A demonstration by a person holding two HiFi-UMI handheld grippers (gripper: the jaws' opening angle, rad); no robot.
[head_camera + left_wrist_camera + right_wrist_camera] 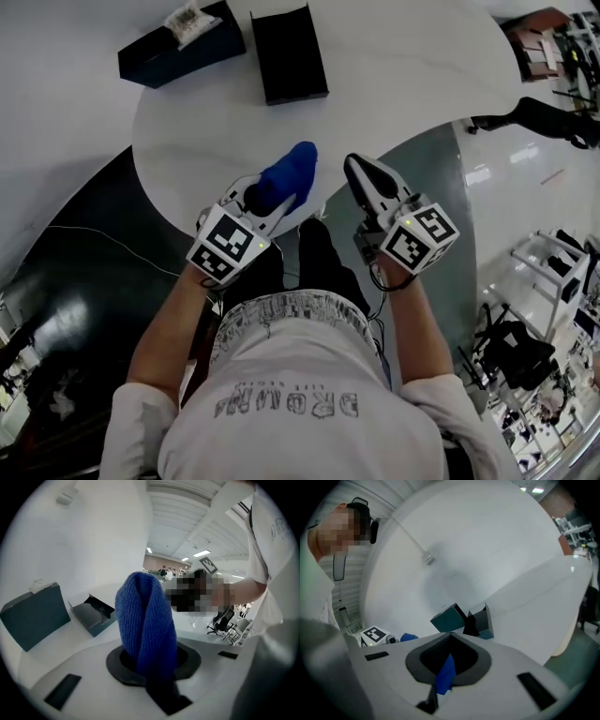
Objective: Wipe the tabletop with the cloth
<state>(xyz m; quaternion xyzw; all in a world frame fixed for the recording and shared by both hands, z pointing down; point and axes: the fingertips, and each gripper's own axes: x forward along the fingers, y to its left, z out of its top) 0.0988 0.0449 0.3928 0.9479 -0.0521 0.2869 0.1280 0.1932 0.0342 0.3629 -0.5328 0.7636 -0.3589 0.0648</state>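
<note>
L gripper clamps blue cloth over white round table near edge. R gripper just beside, jaws together. 2 dark boxes far side.

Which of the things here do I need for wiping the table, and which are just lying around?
For the job: cloth, tabletop.
Lying about: tissue box, open box.
</note>
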